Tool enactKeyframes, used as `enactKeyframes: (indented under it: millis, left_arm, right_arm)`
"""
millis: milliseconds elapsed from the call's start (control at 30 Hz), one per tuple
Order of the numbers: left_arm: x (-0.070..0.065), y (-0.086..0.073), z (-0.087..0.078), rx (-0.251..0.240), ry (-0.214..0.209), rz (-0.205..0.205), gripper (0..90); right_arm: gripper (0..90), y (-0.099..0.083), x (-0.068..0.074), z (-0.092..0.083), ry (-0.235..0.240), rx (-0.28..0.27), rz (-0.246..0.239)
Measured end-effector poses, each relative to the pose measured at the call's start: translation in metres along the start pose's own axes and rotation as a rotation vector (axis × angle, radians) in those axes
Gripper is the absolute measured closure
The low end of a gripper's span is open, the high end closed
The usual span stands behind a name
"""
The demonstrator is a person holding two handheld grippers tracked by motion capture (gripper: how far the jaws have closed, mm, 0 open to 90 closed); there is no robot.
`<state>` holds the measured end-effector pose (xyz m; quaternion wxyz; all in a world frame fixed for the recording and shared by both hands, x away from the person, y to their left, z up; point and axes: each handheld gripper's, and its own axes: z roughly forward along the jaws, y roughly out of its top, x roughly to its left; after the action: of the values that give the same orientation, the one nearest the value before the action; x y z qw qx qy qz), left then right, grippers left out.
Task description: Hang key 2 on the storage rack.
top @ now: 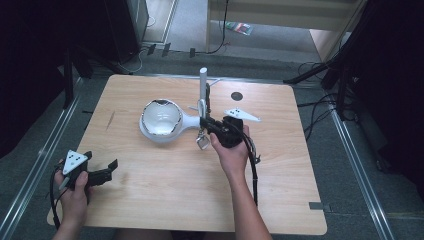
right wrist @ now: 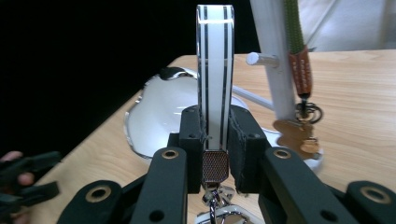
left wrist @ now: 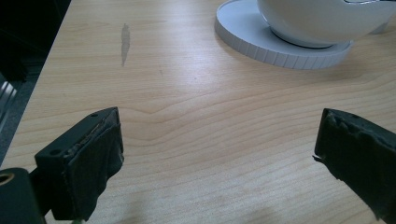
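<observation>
A pale wooden table (top: 165, 195) stands on a grey floor with dark surroundings and cables lying around its edges. Near the middle of the table sits a white bowl (top: 161, 118) on a round white base, and just to its right a white post (top: 203, 90) rises upright with small pegs sticking out of it. A small dark disc (top: 236, 96) lies toward the far right of the tabletop.

The right gripper (right wrist: 215, 140) is held just to the right of the post, near the middle of the table. Its fingers (right wrist: 191, 140) are pressed together on a white strap with black stripes (right wrist: 215, 60), which stands up as a loop above them; a brown patch and a metal clasp hang from the strap's lower end below the fingers. In the right gripper view a green lanyard with a brown leather tab (right wrist: 299, 65) hangs from a peg on the post, just right of the held strap, with a ring and a tan key fob (right wrist: 296, 133) at its bottom, close to the table.

The left gripper (left wrist: 219, 154) is at the near left corner of the table, well apart from the bowl and post. Its fingers (left wrist: 88, 158) are spread wide with only bare wood between them, and the bowl's base shows farther off in its view.
</observation>
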<state>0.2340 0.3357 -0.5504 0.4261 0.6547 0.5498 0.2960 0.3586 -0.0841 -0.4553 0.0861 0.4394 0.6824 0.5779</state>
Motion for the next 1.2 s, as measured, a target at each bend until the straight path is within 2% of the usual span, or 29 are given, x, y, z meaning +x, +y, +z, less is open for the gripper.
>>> enactKeyframes:
  millis: [67, 100, 433, 667, 833, 1033, 1200]
  left_arm:
    - [0.0, 0.0, 0.0, 0.001, -0.001, 0.0, 1.7]
    - [0.0, 0.0, 0.0, 0.0, -0.001, 0.0, 1.7]
    - [0.0, 0.0, 0.0, 0.004, 0.0, 0.002, 1.7]
    - [-0.001, 0.0, 0.0, 0.005, -0.001, 0.002, 1.7]
    - [0.0, 0.0, 0.0, 0.004, -0.001, 0.002, 1.7]
    - [0.0, 0.0, 0.0, 0.002, -0.001, 0.001, 1.7]
    - [0.0, 0.0, 0.0, 0.004, -0.001, 0.001, 1.7]
  right_arm:
    - [77.8, 0.001, -0.005, 0.0, 0.05, 0.002, 0.046]
    - [77.8, 0.002, -0.007, 0.0, 0.056, 0.002, 0.059]
    - [77.8, 0.004, -0.014, 0.002, 0.048, 0.023, 0.078]
    - [77.7, 0.005, -0.021, 0.002, 0.073, 0.019, 0.118]
    - [77.5, 0.004, -0.024, 0.004, 0.067, 0.026, 0.139]
    - [77.3, 0.002, -0.028, 0.007, 0.072, 0.019, 0.206]
    - [76.7, 0.002, -0.028, 0.009, 0.06, 0.003, 0.211]
